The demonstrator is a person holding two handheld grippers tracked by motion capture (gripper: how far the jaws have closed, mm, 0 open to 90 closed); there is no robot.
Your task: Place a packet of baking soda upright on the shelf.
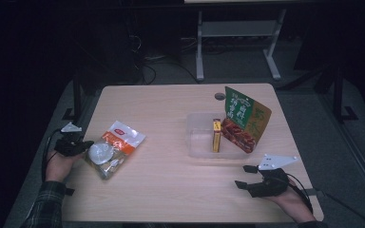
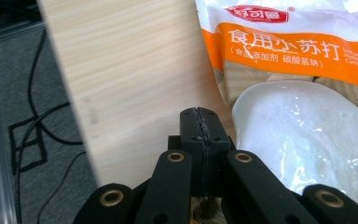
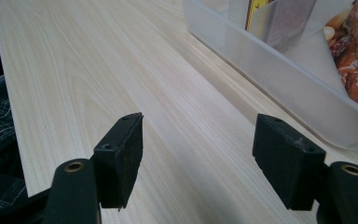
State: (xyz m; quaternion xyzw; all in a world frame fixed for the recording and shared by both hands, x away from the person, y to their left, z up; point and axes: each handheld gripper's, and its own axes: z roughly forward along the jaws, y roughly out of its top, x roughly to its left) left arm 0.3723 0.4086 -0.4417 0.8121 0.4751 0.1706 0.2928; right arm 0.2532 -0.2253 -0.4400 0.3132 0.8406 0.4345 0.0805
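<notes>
Near edge: we hold right gripper (image 1: 244,176) low over table (image 1: 171,190), jaws parted, empty, aimed left. Left gripper (image 1: 89,144) at table's left edge, clenched on nothing, tips beside soda bag (image 1: 115,148). Farther: bin (image 1: 200,137) with upright packets.

Left gripper (image 1: 86,144) at the left table edge, jaws pressed flat together with nothing between them (pads meeting in one seam in the left gripper view), hand (image 1: 59,164) and plaid sleeve below. Right gripper (image 1: 245,176) low at the near right, jaws parted and empty, pointing left, hand (image 1: 290,202) behind it.
</notes>
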